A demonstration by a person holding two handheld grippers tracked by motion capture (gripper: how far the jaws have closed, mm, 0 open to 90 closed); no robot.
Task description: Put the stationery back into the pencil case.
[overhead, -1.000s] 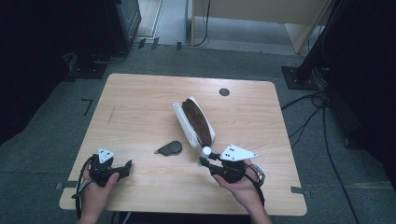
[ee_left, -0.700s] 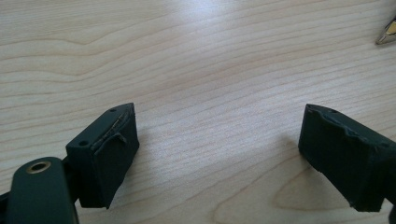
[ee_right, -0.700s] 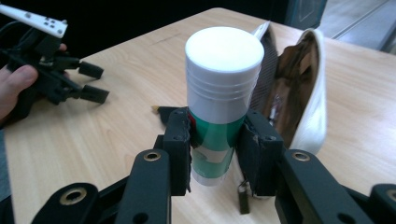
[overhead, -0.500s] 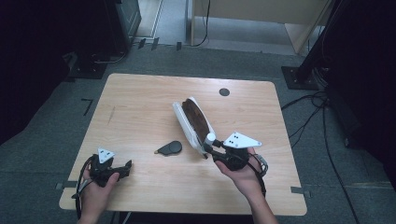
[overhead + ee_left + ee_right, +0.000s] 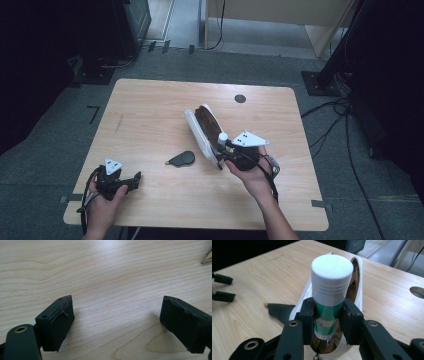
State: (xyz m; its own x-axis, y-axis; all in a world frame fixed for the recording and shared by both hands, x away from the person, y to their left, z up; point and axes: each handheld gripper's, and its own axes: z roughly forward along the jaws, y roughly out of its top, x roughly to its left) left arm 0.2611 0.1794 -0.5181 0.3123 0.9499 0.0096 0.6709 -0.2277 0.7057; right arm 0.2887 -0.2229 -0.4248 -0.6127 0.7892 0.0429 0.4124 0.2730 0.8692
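Note:
My right gripper (image 5: 224, 149) is shut on a glue stick (image 5: 222, 137) with a white cap and a green label (image 5: 331, 290). The stick stands cap up between the jaws (image 5: 328, 312), just over the near end of an open white pencil case (image 5: 200, 135). The case's brown inside (image 5: 352, 287) shows behind the stick. My left gripper (image 5: 134, 181) rests near the table's front left corner, its jaws open (image 5: 117, 315) over bare wood.
A small black teardrop-shaped thing with a gold tip (image 5: 182, 159) lies left of the case, also seen as the black thing (image 5: 279, 311) beside my right jaws. The table (image 5: 150, 105) has a round cable hole (image 5: 240, 98) at the back right.
My right gripper has carried the glue stick up and away from the front edge, to the near end of the pencil case. The left gripper has stayed put.

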